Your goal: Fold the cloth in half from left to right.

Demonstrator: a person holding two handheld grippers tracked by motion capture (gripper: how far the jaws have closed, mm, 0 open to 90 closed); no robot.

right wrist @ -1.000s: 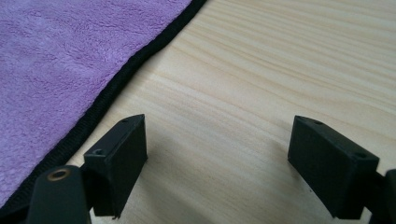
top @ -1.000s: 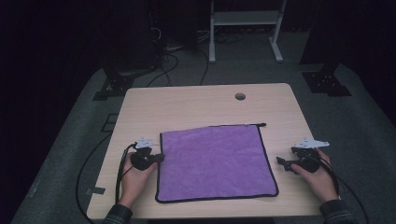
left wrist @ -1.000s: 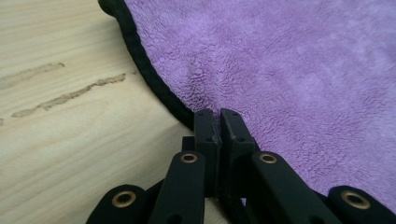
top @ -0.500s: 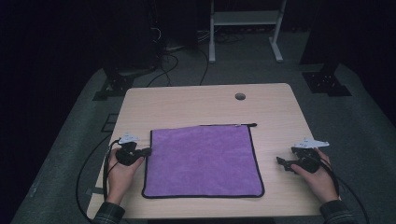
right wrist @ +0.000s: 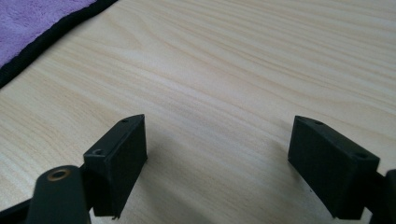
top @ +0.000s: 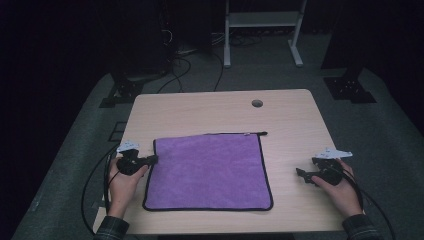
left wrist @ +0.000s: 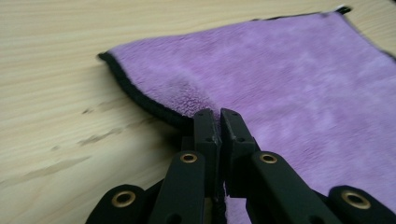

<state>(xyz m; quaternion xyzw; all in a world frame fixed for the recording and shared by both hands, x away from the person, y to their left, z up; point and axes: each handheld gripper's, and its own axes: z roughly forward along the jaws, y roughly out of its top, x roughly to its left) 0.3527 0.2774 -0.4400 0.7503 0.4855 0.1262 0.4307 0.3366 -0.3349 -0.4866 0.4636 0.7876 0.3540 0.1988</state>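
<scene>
A purple cloth [top: 207, 170] with a black hem lies flat on the wooden table [top: 210, 107], left of its middle. My left gripper [top: 152, 159] is at the cloth's left edge, shut on the hem. In the left gripper view the closed jaws [left wrist: 218, 112] pinch the black-edged border, and the cloth [left wrist: 289, 79] is slightly raised there. My right gripper [top: 301, 175] rests on bare wood to the right of the cloth, open, with nothing between its fingers. In the right gripper view the gripper [right wrist: 217, 140] stands wide over the wood, and the cloth's corner [right wrist: 28, 18] lies at the upper left.
A small round hole [top: 257, 103] sits near the table's far edge. Beyond the table are a white frame's legs [top: 227, 50] and cables [top: 175, 75] on a dark floor. Bare wood lies behind and to the right of the cloth.
The left gripper has moved left and dragged the cloth with it across the table. The gap between the cloth and the right gripper has widened. The right hand has not moved.
</scene>
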